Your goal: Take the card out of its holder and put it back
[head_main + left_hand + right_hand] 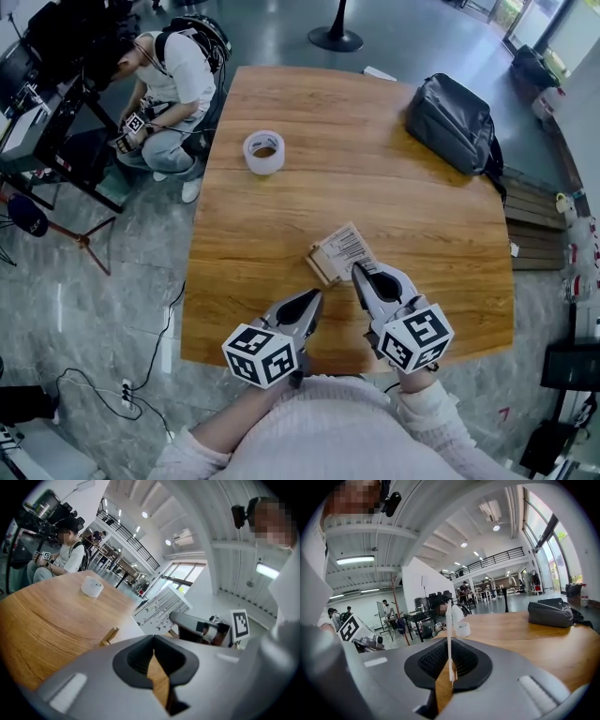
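A white card (345, 247) printed with barcode lines is tilted up just over the small wooden holder (323, 266) near the table's front edge. My right gripper (357, 272) is shut on the card's near edge. In the right gripper view the card (449, 620) stands edge-on as a thin white strip pinched between the pads. My left gripper (315, 297) hovers just left of the holder, shut and holding nothing. The left gripper view has the card (161, 605) raised to the right of the holder (108, 636). Whether the card's lower edge touches the holder is unclear.
On the wooden table (281, 234), a roll of tape (263, 151) lies at the far left and a dark bag (453, 122) at the far right corner. A person (173, 84) crouches on the floor beyond the table's left side, among stands and cables.
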A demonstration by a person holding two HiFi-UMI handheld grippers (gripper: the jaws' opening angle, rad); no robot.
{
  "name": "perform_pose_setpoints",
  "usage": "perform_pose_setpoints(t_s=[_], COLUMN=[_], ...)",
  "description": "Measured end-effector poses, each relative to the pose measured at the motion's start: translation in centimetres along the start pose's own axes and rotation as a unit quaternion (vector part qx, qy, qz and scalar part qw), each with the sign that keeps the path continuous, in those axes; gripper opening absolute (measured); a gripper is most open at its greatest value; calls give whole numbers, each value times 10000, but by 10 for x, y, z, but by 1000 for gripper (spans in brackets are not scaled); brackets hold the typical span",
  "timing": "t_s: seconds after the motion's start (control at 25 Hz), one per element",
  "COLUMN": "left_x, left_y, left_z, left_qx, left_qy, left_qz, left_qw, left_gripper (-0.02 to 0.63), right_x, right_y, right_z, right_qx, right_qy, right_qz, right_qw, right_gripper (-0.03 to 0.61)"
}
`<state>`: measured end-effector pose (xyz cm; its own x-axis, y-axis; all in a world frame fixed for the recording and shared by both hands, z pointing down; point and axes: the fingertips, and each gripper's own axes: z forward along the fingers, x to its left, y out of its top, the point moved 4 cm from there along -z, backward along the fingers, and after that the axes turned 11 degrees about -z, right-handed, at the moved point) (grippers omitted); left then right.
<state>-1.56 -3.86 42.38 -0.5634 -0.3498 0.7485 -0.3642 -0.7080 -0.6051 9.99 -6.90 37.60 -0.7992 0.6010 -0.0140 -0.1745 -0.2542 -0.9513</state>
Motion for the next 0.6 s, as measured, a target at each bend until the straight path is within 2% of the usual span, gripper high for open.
perform_pose_setpoints(t_s=[0.6], left_x=[-6], left_y=[10], left_z=[3], left_qx=[22], left_qy=[17], left_qz=[380], left_qw=[9993], left_gripper=[8], right_x=[1], right_y=[-2], right_z=[1], right_qx=[42], right_qy=[-63], right_qz=[102], right_qw=[9999], right_gripper=[8])
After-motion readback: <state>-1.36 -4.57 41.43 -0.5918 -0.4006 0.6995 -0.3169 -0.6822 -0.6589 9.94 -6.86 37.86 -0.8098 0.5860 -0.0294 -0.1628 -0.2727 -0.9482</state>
